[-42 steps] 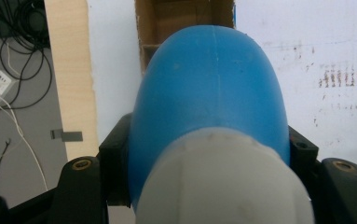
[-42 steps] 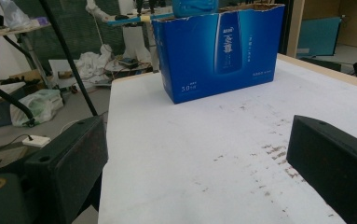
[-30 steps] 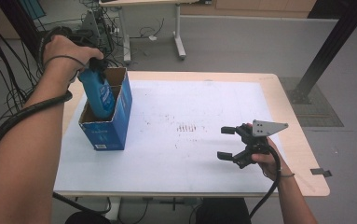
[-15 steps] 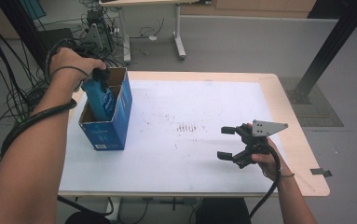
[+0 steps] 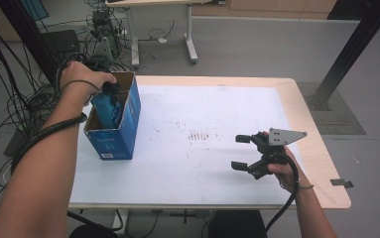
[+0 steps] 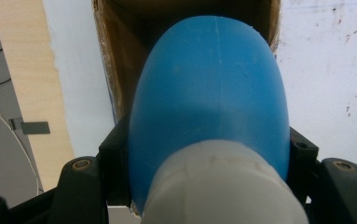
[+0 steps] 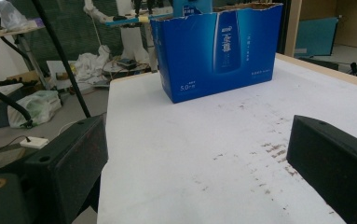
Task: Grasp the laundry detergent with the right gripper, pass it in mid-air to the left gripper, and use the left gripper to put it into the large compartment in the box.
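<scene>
Caught mid-drop: left hand-held gripper (image 5: 109, 90) clamped on the blue bottle (image 6: 211, 93), half down inside the blue box (image 5: 123, 130) by the desk's left edge, right hand-held gripper (image 5: 244, 151) idle, wide open, empty; next up, probably lower fully, then release.

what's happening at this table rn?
A person works with two hand-held grippers. The left gripper is shut on a blue bottle with a white cap and holds it partway inside the open blue carton near the table's left edge. The right gripper hangs idle over the white table top, jaws open and empty, pointing toward the carton.
</scene>
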`<state>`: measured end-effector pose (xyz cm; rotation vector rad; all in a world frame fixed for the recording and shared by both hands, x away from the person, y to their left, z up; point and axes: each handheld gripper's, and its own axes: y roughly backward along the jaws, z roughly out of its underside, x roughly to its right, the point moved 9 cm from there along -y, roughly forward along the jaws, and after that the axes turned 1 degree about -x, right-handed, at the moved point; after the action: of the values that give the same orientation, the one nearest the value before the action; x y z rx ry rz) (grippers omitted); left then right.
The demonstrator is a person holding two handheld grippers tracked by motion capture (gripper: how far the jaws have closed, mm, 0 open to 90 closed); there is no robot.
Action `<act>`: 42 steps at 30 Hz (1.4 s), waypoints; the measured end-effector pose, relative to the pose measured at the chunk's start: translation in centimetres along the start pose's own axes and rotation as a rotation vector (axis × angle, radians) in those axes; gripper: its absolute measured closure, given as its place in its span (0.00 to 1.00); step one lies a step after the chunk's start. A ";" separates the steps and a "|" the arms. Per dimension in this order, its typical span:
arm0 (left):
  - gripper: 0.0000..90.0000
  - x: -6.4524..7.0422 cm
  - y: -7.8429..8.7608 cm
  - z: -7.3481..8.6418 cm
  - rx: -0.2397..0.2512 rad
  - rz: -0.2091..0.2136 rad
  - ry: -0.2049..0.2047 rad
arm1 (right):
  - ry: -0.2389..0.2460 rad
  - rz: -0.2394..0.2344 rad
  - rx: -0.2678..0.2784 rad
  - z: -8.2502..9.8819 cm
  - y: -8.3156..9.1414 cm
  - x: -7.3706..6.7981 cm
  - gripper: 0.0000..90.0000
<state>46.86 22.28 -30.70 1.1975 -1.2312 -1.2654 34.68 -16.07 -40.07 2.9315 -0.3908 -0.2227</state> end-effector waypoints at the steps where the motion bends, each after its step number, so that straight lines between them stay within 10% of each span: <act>1: 0.42 0.0 -0.2 0.1 -0.006 -0.002 -0.002 | -0.001 0.001 0.000 0.0 0.0 0.0 0.06; 42: 0.42 -0.2 -5.6 1.1 -0.087 -0.005 -0.004 | -0.003 -0.004 -0.005 0.2 0.0 0.1 0.06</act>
<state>45.73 22.64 -36.28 1.1368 -1.1648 -1.3123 34.71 -16.08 -40.32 2.9275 -0.3838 -0.2278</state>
